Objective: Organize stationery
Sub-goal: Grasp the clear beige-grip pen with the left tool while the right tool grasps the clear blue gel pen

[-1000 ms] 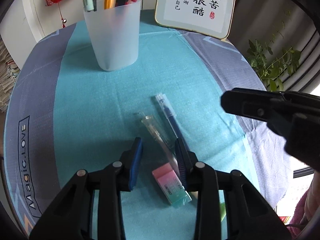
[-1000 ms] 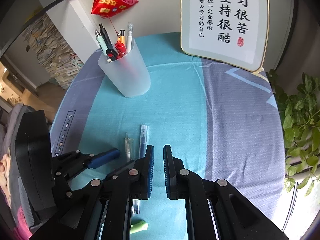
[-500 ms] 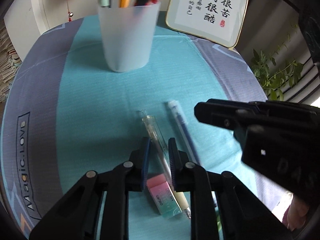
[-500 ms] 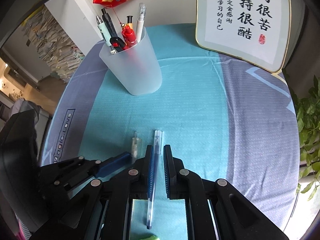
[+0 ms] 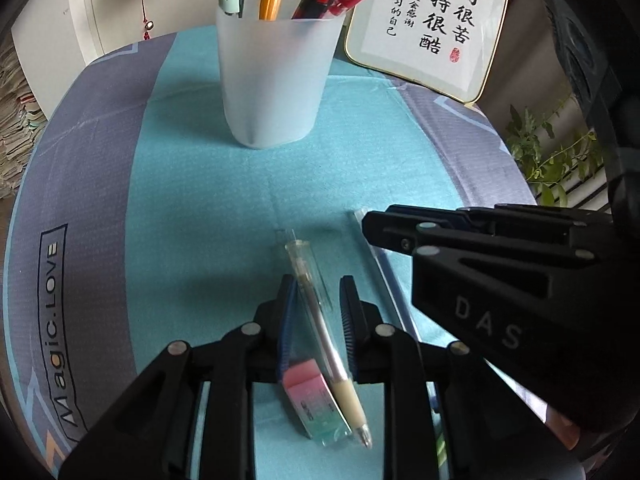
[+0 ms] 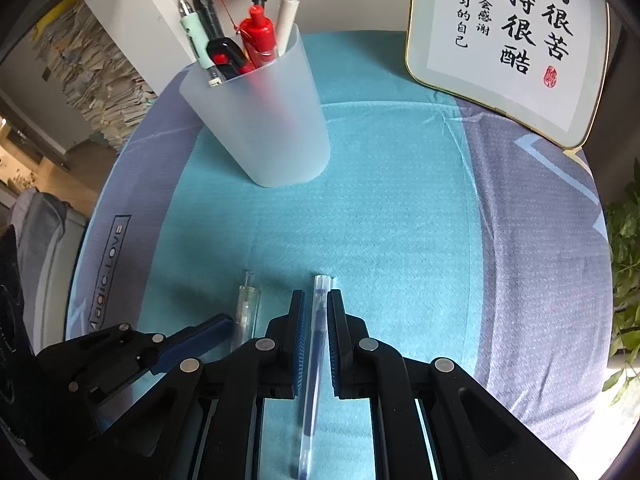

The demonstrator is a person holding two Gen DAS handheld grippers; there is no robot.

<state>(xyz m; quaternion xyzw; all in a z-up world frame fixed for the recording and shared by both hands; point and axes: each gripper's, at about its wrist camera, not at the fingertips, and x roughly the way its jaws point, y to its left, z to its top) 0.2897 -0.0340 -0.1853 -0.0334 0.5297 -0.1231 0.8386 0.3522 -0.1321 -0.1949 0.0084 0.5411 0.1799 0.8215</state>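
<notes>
**Two pens lined up between two sets of fingers**

While both grippers pointed steeply down at the surface [image 6: 400, 208], we found each pen lying with its long axis running straight along the fingers that straddled it, tips aimed away toward the frosted pen cup [image 5: 276, 80]. Our right gripper [image 6: 316, 320] was closed on the blue gel pen [image 6: 314, 360], a slim clear barrel with a dark blue refill, pinched near its capped end. Our left gripper [image 5: 316, 312] had just been easing its fingers apart a little; they stood narrowly open around the clear retractable pen [image 5: 316, 300] with the cream grip, and we could see a gap on the right side. Just beside that pen lay the pink-and-green eraser [image 5: 316, 408], touching it. We judged the cup well apart from both, straight ahead, already crowded with pens.
</notes>
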